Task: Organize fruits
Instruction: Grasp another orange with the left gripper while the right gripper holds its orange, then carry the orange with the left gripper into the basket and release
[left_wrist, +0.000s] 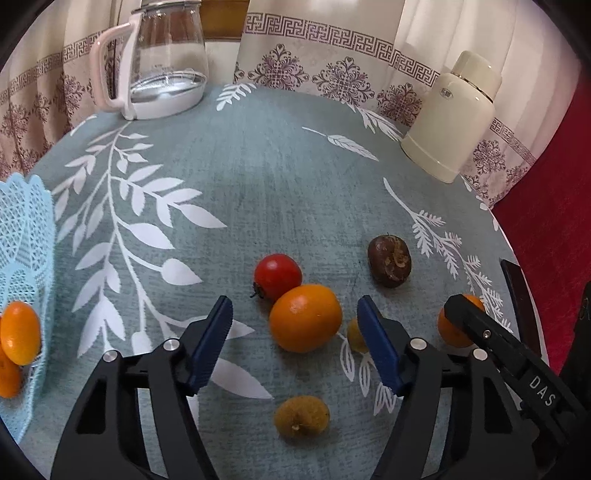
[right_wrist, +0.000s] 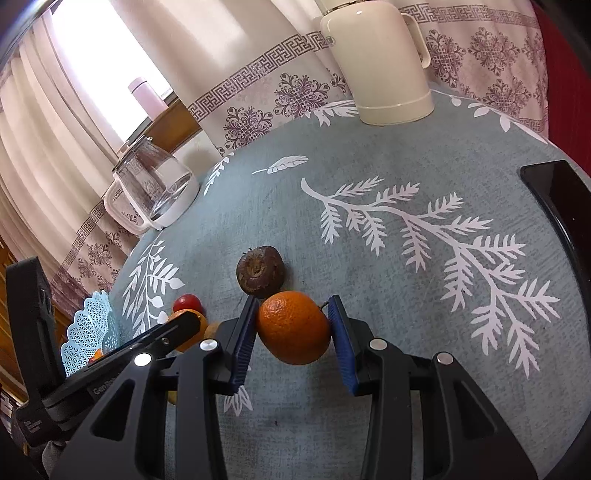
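The left claw (left_wrist: 295, 317) hung with its jaws wide apart over the round surface (left_wrist: 258, 192), clamped on nothing. An orange (left_wrist: 306, 317) lay on the cloth between the two blue pads, clear of both. A red tomato (left_wrist: 277, 275) touched that orange on the far side. A small yellowish fruit (left_wrist: 301, 416) lay on the near side of the orange, and a second yellowish one (left_wrist: 355, 335) sat just beside it to the right, partly hidden by the right pad. A dark brown fruit (left_wrist: 389, 260) lay beyond and to the right of the orange, apart from it. Well to the left of the orange stood a pale blue mesh basket (left_wrist: 26, 236) with orange fruit (left_wrist: 20, 332) inside it.

The right claw (right_wrist: 293, 326) was around another orange (right_wrist: 293, 326), its jaws close on either side; the left pad touched the peel, while whether the right pad touched could not be told. The same dark brown fruit (right_wrist: 260, 271) sat just behind this orange, touching or nearly so. A glass kettle (left_wrist: 162, 59) and a cream flask (left_wrist: 454, 118) stood at the far rim of the surface.
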